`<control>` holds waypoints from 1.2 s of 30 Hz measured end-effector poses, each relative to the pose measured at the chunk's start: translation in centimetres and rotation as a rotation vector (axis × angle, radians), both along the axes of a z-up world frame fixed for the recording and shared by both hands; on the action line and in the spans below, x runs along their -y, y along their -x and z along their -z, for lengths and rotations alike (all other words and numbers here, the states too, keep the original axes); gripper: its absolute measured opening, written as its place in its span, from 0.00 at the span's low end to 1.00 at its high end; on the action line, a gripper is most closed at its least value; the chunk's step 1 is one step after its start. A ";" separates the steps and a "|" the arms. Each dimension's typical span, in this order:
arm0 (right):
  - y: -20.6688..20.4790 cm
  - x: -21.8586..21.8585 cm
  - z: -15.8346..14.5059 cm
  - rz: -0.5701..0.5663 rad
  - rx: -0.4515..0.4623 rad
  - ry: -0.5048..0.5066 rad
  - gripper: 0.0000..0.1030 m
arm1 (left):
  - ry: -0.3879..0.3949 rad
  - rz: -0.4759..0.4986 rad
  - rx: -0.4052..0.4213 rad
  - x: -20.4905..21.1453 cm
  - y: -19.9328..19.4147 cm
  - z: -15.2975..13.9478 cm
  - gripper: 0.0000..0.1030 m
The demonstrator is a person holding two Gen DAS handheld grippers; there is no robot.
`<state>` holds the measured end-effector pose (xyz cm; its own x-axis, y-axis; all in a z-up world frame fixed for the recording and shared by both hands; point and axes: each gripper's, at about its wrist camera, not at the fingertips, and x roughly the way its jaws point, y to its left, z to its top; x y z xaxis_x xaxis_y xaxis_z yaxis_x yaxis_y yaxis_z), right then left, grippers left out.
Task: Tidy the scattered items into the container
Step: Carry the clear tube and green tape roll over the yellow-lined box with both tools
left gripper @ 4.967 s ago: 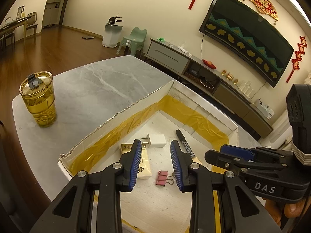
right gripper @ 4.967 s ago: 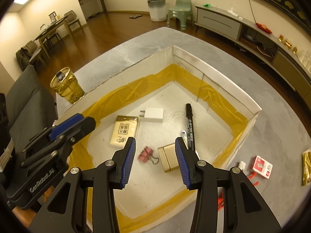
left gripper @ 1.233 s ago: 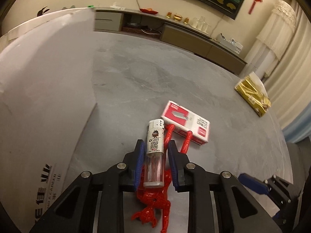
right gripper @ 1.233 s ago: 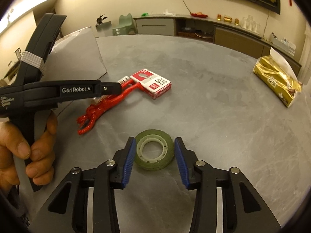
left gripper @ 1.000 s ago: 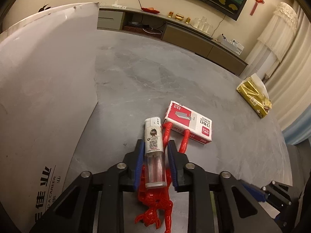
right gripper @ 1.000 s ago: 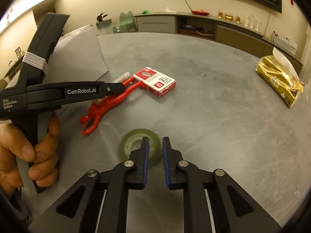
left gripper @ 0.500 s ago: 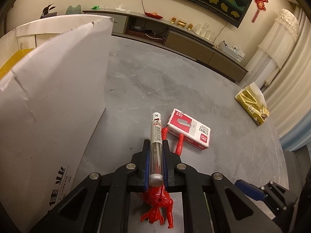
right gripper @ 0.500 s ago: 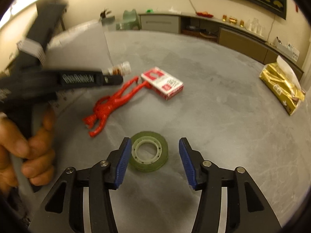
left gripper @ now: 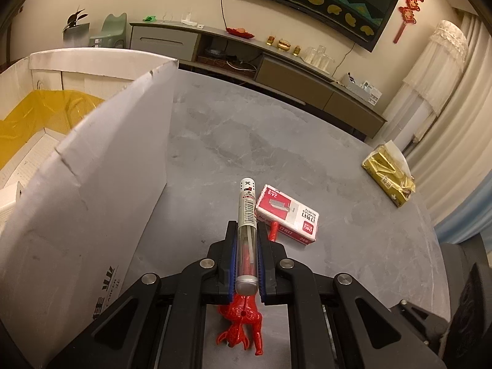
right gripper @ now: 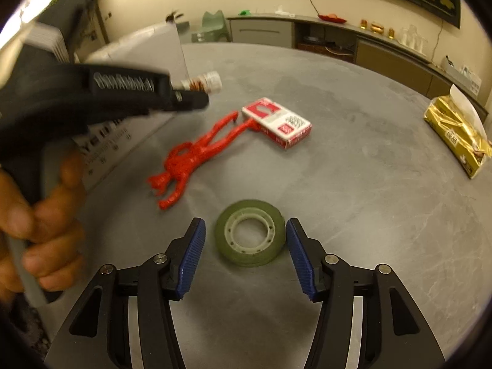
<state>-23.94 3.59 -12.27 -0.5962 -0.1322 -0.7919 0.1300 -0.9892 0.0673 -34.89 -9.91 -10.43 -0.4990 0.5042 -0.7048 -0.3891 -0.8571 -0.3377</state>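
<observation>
Fingers of the right gripper (right gripper: pixel 243 255) are spread wide with the green tape roll (right gripper: pixel 249 233) lying flat on the table (right gripper: pixel 369 215) between them, not touching either side, so no grasp there yet. Over on the left gripper (left gripper: pixel 246 261), fingers are clenched on the lighter (left gripper: pixel 247 236), lifted clear of the table, a hand (right gripper: pixel 37 215) on the handle. Just beyond lies the red toy figure (right gripper: pixel 196 153), its legs touching the red-and-white staple box (right gripper: pixel 276 121). Close by on the left stands the white cardboard box (left gripper: pixel 92 184) with yellow lining; what lies inside can't be seen. A gold tissue pack (right gripper: pixel 458 135) sits at the table's far right edge. Looks like plenty remains: the lighter needs dropping in, then tape, figure and staples.
</observation>
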 end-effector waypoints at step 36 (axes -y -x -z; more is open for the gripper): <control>-7.1 3.1 -7.8 0.068 -0.082 0.004 0.49 | -0.045 0.028 -0.080 4.4 -6.6 -7.0 0.11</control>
<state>-16.87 0.51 -4.49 -0.6663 -0.0922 -0.7399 0.0677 -0.9957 0.0631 -28.28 -14.29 -3.38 -0.5385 0.5487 -0.6395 -0.4398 -0.8304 -0.3422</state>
